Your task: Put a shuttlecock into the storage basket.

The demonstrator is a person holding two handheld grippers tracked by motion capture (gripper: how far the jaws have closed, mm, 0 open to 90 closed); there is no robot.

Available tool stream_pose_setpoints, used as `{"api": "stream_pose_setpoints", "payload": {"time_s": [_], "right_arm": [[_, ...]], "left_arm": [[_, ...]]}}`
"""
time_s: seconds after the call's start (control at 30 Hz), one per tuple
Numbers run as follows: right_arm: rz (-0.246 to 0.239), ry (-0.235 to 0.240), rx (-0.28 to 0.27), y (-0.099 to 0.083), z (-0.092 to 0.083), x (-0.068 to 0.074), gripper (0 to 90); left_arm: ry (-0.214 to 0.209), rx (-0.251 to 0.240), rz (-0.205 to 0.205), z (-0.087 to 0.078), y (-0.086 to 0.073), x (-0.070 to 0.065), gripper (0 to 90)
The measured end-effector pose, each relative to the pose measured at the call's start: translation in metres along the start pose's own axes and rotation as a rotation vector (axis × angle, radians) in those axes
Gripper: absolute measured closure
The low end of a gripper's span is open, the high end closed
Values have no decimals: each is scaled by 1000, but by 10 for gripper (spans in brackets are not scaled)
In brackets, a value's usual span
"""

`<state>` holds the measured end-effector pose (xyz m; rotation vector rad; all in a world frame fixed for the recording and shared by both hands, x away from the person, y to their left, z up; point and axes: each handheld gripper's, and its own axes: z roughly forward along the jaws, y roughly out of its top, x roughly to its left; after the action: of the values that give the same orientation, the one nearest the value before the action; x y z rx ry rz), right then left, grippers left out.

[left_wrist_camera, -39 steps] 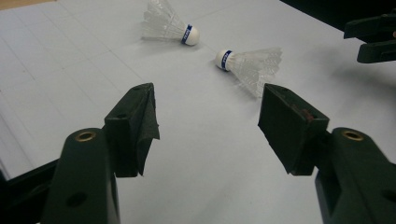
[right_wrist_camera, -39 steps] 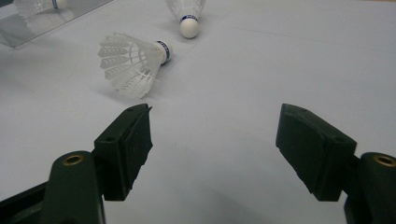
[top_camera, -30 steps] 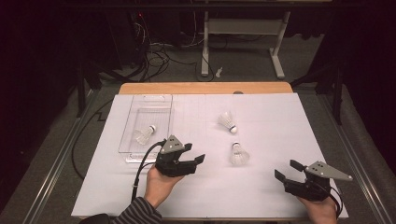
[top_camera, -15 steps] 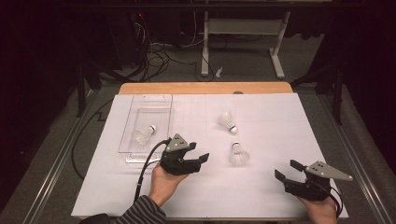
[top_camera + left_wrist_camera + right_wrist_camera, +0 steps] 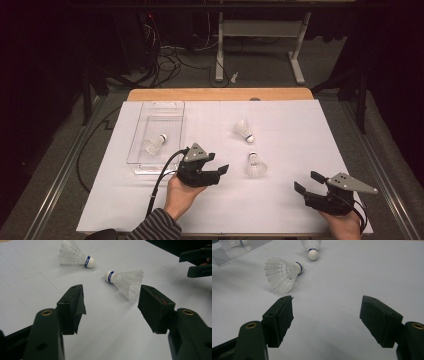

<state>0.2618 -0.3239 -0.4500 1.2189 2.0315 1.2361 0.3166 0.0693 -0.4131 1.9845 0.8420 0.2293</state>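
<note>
Three white shuttlecocks are in play. One lies in the clear tray (image 5: 170, 112) at the left. A second shuttlecock (image 5: 243, 130) lies mid-table, and a third shuttlecock (image 5: 256, 165) lies nearer me. My left gripper (image 5: 219, 164) is open a short way left of the third one, jaws pointing at it. In the left gripper view that shuttlecock (image 5: 126, 281) lies just beyond the open gripper (image 5: 111, 307), cork to the left. My right gripper (image 5: 307, 181) rests open and empty at the front right. Its own view shows the gripper (image 5: 327, 315) over bare paper, the near shuttlecock (image 5: 282, 272) ahead at the left.
White paper (image 5: 300, 135) covers the table, with a wooden edge (image 5: 220, 94) at the back. The tray's shuttlecock (image 5: 156, 144) lies on its side. A black cable (image 5: 160, 180) trails from the left gripper. Table legs and wires are on the floor behind.
My left gripper has shifted a little to the right, toward the nearer shuttlecock, with its jaws still wide. The right gripper and all shuttlecocks have stayed put.
</note>
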Motion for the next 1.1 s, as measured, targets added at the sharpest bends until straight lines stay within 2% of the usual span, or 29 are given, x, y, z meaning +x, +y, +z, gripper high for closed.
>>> {"api": "stream_pose_setpoints", "payload": {"time_s": [0.47, 1.1], "right_arm": [[1, 1, -1, 0, 0, 0, 275], [1, 2, 0, 0, 0, 0, 275]], "left_arm": [[-17, 13, 21, 13, 6, -8, 389], [-37, 29, 30, 25, 9, -14, 391]]}}
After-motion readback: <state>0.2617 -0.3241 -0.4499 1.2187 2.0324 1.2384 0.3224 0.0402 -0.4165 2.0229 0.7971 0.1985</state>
